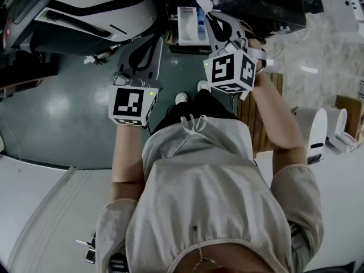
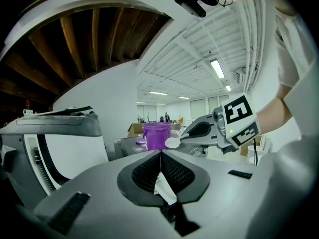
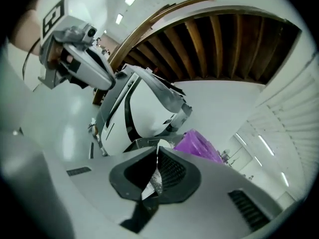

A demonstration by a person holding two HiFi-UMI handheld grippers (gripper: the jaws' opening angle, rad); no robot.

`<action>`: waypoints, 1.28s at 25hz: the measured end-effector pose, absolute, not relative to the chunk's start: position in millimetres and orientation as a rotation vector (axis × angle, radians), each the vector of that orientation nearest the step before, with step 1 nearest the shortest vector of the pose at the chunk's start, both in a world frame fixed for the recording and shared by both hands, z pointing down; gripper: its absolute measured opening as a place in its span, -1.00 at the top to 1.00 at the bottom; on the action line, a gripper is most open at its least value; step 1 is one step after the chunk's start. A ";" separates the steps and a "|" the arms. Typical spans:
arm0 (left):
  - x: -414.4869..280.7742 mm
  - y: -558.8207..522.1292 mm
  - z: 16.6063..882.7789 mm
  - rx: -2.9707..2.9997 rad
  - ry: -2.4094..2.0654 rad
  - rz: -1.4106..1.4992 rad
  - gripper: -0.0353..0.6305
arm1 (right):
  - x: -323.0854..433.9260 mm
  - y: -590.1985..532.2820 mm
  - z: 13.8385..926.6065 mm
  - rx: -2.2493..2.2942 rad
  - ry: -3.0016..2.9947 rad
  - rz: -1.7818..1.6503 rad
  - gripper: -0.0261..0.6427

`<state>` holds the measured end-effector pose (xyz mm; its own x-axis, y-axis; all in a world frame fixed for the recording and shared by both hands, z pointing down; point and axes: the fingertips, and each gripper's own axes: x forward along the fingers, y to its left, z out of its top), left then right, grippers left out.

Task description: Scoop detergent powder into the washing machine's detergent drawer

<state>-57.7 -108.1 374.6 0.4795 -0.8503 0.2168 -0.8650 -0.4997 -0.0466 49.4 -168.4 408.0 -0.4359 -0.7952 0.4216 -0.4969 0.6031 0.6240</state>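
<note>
White plastic spoon (image 3: 159,144) is clamped in the right gripper (image 3: 158,152): jaws closed on the handle, which shows pale and speckled between the pads, and the bowl pokes out just past the tips. The left gripper view confirms it, with the spoon (image 2: 173,142) bowl sticking out of the right gripper (image 2: 187,134). Can't tell whether the bowl carries powder.

In the head view the right gripper (image 1: 210,15) is raised and pointed forward. The spoon (image 1: 203,4) sits at its tip, just right of the white detergent drawer with a blue compartment (image 1: 187,24). Can't tell whether the bowl is over the drawer or beside it.

Purple plastic bucket (image 3: 197,144) is ahead of the right gripper's tips, slightly right. White-and-black washing machine (image 3: 133,117) is ahead, slightly left.

Left gripper (image 2: 160,152): jaws closed together, pads meeting, nothing showing past the tips. It hangs lower and left of the right gripper in the head view (image 1: 152,43), apart from the drawer.
</note>
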 end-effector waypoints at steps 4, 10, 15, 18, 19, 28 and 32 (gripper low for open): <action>-55.1 -116.9 361.1 2.645 -1.563 0.319 0.83 | 61.2 -169.2 380.1 1.123 -2.212 -0.458 0.89; -45.3 -129.7 332.8 2.678 -1.598 0.288 0.82 | 80.9 -168.6 343.5 1.263 -2.370 -0.297 0.89; -38.5 -140.0 307.5 2.708 -1.640 0.255 0.83 | 101.0 -171.8 312.7 1.352 -2.446 -0.264 0.89; -31.8 -143.2 288.0 2.729 -1.664 0.222 0.83 | 115.5 -178.0 289.5 1.411 -2.494 -0.266 0.89; -29.6 -142.9 281.6 2.738 -1.671 0.212 0.82 | 119.7 -179.0 282.9 1.427 -2.510 -0.265 0.89; -20.3 -143.6 255.2 2.782 -1.725 0.202 0.83 | 145.7 -177.0 262.4 1.495 -2.609 -0.223 0.89; -21.4 -143.3 254.2 2.792 -1.738 0.204 0.82 | 143.4 -176.2 263.6 1.486 -2.632 -0.193 0.89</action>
